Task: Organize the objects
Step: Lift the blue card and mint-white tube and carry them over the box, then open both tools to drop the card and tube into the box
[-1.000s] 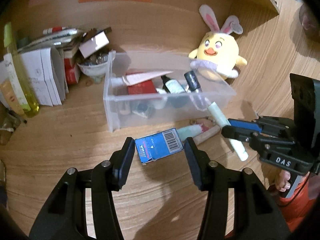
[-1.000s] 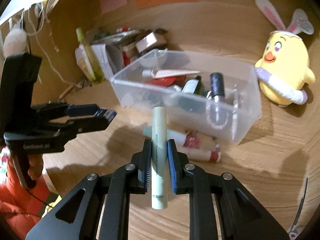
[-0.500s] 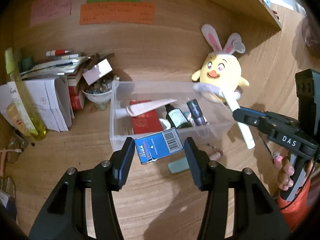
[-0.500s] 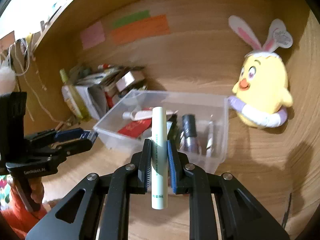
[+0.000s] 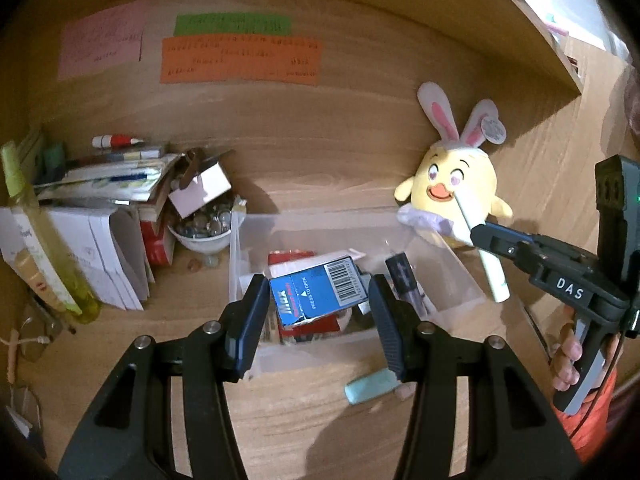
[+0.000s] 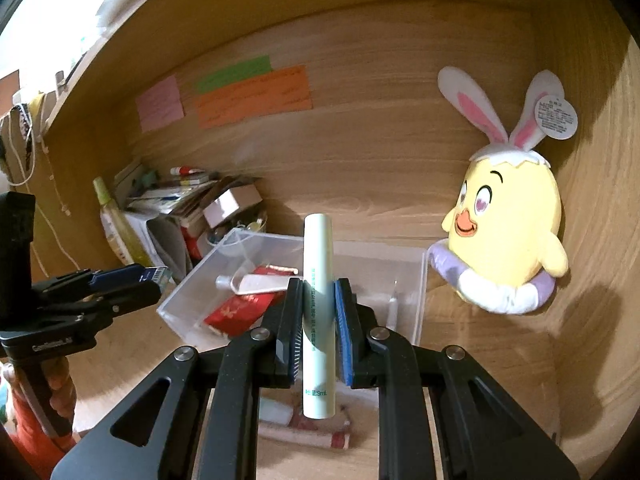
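My left gripper (image 5: pixel 318 300) is shut on a blue staple box (image 5: pixel 316 294) with a barcode and holds it above the clear plastic bin (image 5: pixel 256 236). My right gripper (image 6: pixel 318 312) is shut on a pale green tube (image 6: pixel 318 316), held upright above the bin's near edge (image 6: pixel 420 308). The tube also shows in the left wrist view (image 5: pixel 484 256), gripped at the right. The bin holds a red packet (image 6: pixel 240 308), a white tube (image 6: pixel 248 282) and a dark bottle (image 5: pixel 404 276).
A yellow bunny plush (image 6: pixel 508 232) leans on the wall right of the bin. Papers, books and a bowl of small items (image 5: pixel 200 228) pile at the left, with a yellow-green bottle (image 5: pixel 44 240). A mint tube (image 5: pixel 370 386) and pink tubes (image 6: pixel 312 428) lie before the bin.
Both grippers rose and moved forward with their loads. The blue box now hangs over the bin. The green tube now stands over the bin's near side.
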`<action>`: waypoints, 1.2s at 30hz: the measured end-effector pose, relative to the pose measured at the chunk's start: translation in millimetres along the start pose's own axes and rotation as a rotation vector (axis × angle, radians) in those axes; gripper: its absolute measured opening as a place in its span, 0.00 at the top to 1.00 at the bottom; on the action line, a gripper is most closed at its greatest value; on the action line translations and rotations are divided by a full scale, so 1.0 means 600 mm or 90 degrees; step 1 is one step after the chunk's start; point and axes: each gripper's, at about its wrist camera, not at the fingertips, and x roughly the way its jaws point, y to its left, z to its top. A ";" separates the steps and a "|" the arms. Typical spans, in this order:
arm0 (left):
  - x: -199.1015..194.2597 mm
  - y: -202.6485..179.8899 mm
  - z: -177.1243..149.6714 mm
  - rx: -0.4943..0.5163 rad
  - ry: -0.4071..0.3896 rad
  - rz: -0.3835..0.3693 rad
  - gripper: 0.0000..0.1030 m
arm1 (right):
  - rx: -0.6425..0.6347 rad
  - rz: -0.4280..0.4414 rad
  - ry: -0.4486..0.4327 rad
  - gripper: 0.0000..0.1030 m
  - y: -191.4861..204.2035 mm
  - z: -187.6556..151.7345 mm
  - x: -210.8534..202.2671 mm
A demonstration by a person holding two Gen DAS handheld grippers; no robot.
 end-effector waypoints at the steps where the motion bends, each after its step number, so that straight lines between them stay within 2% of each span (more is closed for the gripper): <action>1: 0.003 0.000 0.003 -0.001 -0.001 0.001 0.50 | 0.001 -0.003 0.000 0.86 -0.002 0.002 0.004; 6: 0.032 -0.006 0.014 0.010 0.005 0.014 0.50 | 0.009 -0.016 0.010 0.86 -0.017 0.006 0.030; 20: 0.125 0.007 0.000 0.011 0.071 0.026 0.50 | 0.013 -0.035 0.073 0.86 -0.039 -0.022 0.106; 28: 0.151 0.016 -0.011 0.004 0.097 0.015 0.50 | -0.003 -0.069 0.100 0.86 -0.040 -0.032 0.131; 36: 0.154 0.009 -0.011 0.014 0.106 0.007 0.50 | -0.019 -0.070 0.127 0.86 -0.032 -0.037 0.148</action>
